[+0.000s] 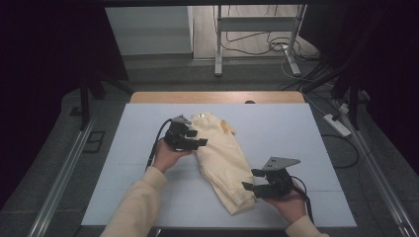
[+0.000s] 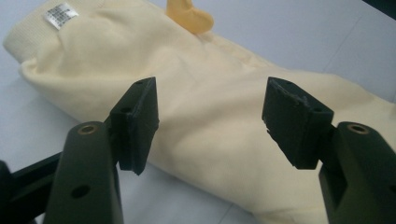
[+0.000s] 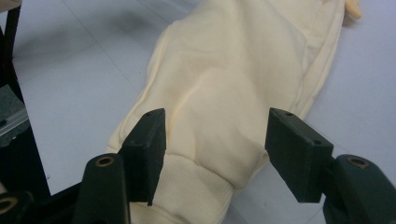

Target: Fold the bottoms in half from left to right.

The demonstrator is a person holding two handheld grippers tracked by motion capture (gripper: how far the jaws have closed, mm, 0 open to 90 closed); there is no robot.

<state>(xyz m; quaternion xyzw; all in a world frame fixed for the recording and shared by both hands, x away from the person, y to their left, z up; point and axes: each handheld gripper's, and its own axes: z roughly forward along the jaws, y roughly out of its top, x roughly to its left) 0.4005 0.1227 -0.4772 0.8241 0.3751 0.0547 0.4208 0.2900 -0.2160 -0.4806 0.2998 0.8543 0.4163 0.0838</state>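
Folded cream garment (image 1: 223, 160) lies mid-counter (image 1: 296, 143), running 11 to 5 o'clock; my left gripper (image 1: 193, 139) and right gripper (image 1: 254, 186) both stand parted, holding nothing (cloth merely beneath); risk: a shallow pinch would unfold the layers.

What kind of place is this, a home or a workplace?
Probably a lab or test room, not a home: a white table with one folded cream garment, loose cables and a power strip on the floor, and dark screens at both sides.
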